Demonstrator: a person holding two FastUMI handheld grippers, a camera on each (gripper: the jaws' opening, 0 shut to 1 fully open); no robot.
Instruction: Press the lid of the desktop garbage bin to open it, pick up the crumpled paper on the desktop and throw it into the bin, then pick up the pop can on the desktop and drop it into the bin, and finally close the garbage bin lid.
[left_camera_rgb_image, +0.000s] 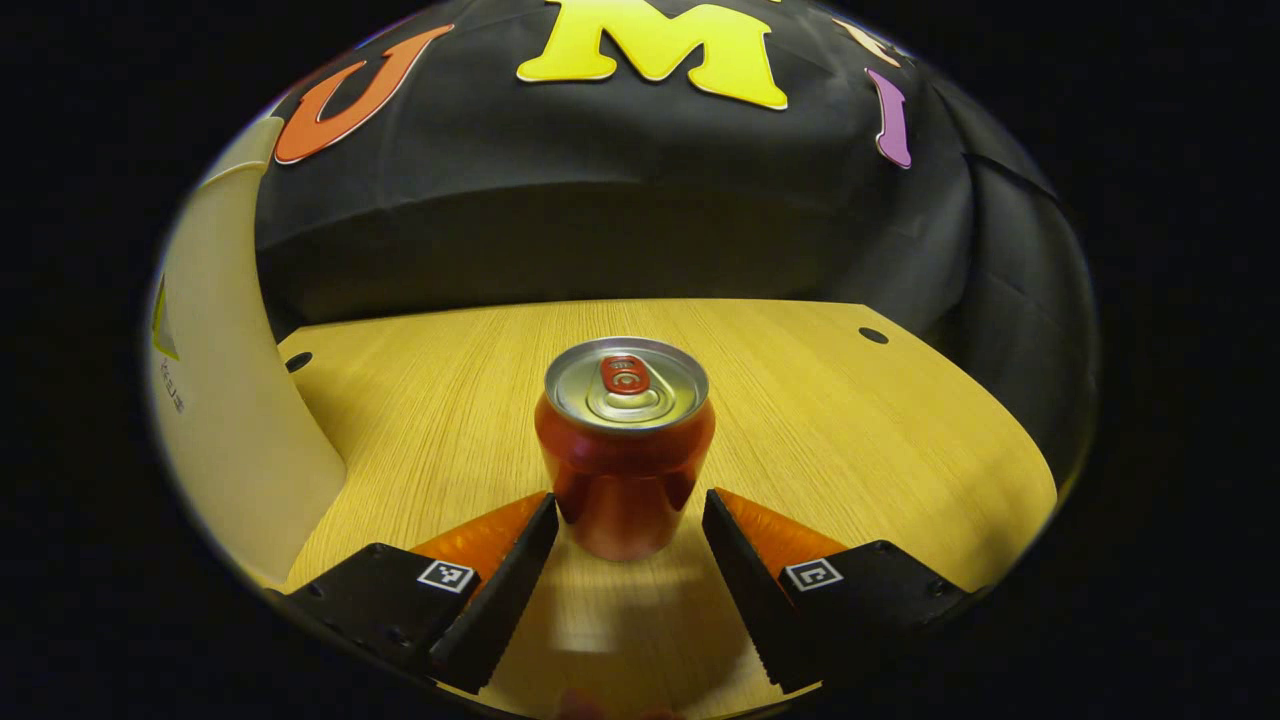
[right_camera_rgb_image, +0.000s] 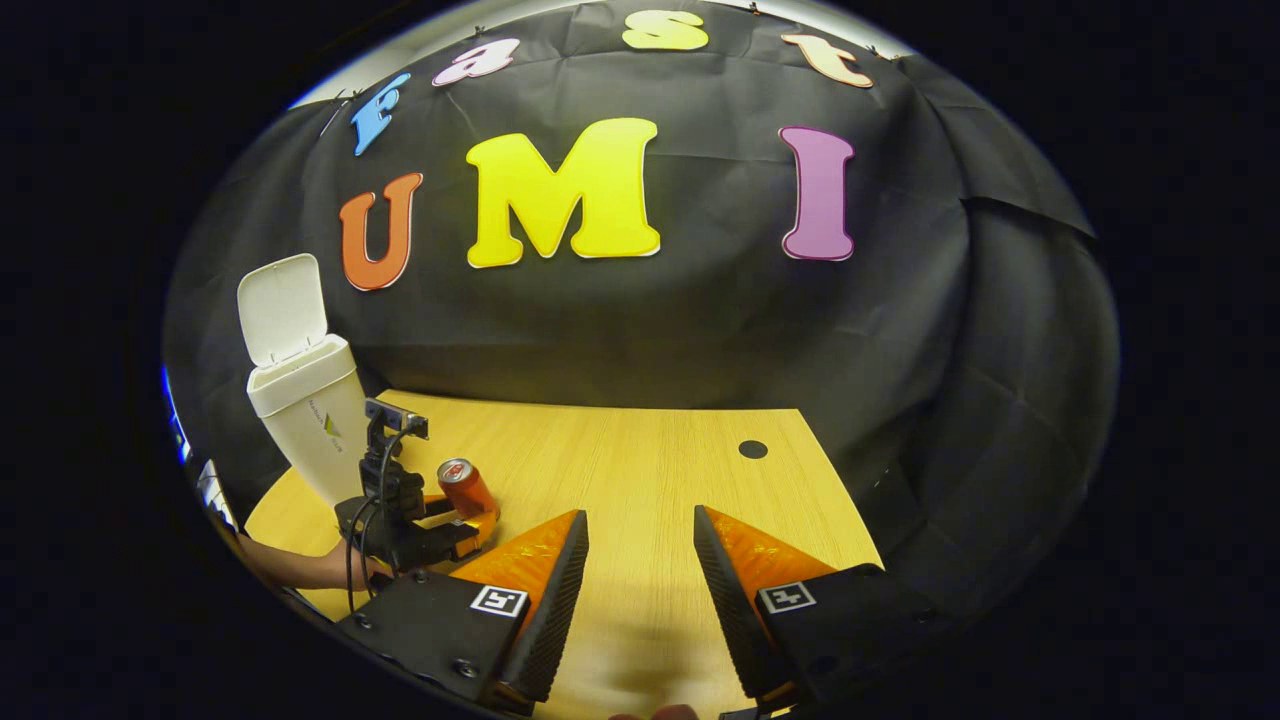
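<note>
A red pop can (left_camera_rgb_image: 625, 450) stands upright on the wooden table (left_camera_rgb_image: 850, 430). My left gripper (left_camera_rgb_image: 630, 500) is open, one finger on each side of the can's lower half, close to it but with a thin gap on both sides. In the right gripper view the same can (right_camera_rgb_image: 466, 487) sits between the fingers of the left gripper (right_camera_rgb_image: 455, 525), which a hand (right_camera_rgb_image: 300, 570) holds. Just behind them stands the white garbage bin (right_camera_rgb_image: 305, 420) with its lid (right_camera_rgb_image: 282, 305) swung up. My right gripper (right_camera_rgb_image: 640, 525) hovers open over bare table, holding nothing.
The bin's white wall (left_camera_rgb_image: 230, 420) rises close on the left in the left gripper view. Black cloth closes off the table's back and right sides. A round hole (right_camera_rgb_image: 752, 449) marks the table near its far right corner.
</note>
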